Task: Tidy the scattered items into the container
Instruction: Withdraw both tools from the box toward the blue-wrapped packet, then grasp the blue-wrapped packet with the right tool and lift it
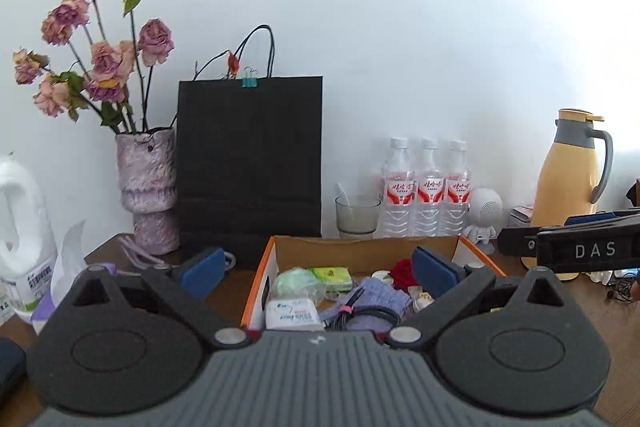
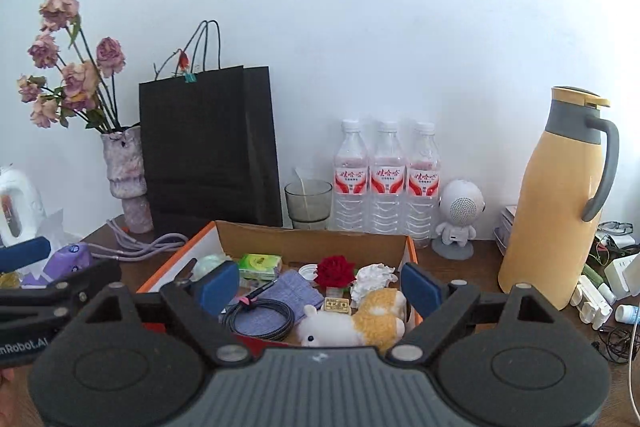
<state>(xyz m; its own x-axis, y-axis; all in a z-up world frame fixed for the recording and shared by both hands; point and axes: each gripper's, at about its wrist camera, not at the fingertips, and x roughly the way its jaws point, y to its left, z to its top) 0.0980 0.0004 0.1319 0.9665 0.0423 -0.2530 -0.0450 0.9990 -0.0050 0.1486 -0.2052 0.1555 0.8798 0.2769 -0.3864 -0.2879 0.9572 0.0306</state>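
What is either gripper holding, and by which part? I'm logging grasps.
Nothing. The left gripper and right gripper both stand open and empty above the box.

cardboard box [image 2: 308, 239] matt | paper bag [image 2: 208, 147] matt | wood table [image 2: 480, 259]

We read this as a home: cluttered wooden worktop [image 2: 472, 259] against a white wall, dried roses in a vase [image 1: 148, 187], thermos jug [image 2: 556, 195], water bottles [image 2: 386, 179], black paper bag [image 1: 250, 155].
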